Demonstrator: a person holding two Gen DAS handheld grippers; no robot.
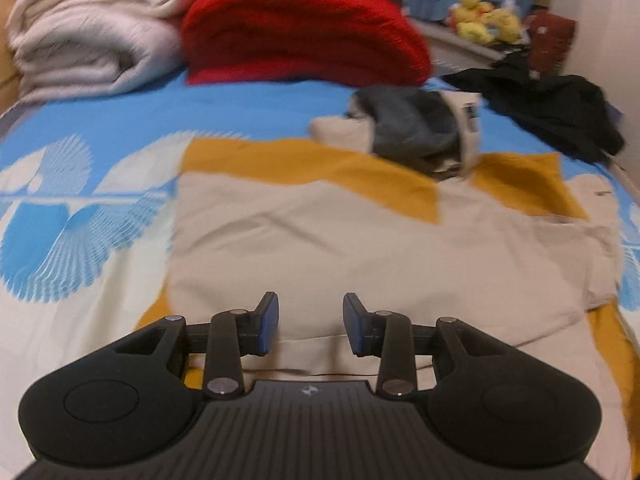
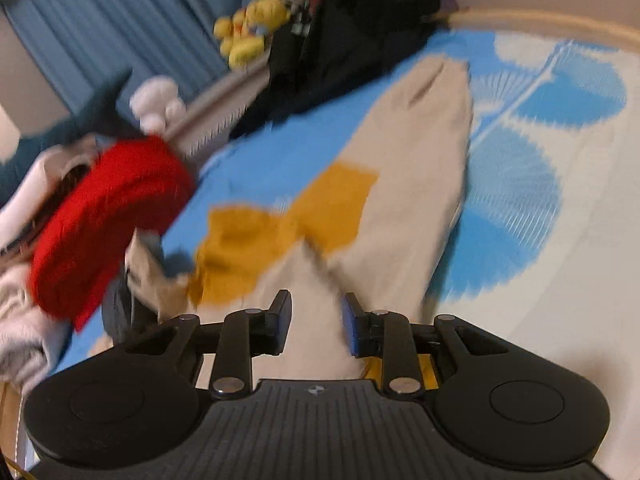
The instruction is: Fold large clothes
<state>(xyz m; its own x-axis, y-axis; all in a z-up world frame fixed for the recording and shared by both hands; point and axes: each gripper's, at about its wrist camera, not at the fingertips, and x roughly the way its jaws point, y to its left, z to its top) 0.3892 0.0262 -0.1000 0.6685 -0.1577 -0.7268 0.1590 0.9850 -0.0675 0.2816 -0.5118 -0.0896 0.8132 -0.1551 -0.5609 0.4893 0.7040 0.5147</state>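
**Both claws spread over the beige and mustard garment on the bed**

The beige and mustard garment [image 1: 320,232] lies spread on the blue and white bedsheet [image 1: 80,208]. The left claw [image 1: 311,322] hangs over its near edge, fingers apart with nothing between them. The right claw [image 2: 316,326] is likewise spread above the beige cloth [image 2: 416,184]; that view is blurred, so contact cannot be judged. Beyond the garment sit a grey and cream bundle [image 1: 412,128], a folded red blanket [image 1: 300,32], a white blanket [image 1: 88,36], dark clothing [image 1: 560,112] and yellow plush toys [image 1: 484,20].
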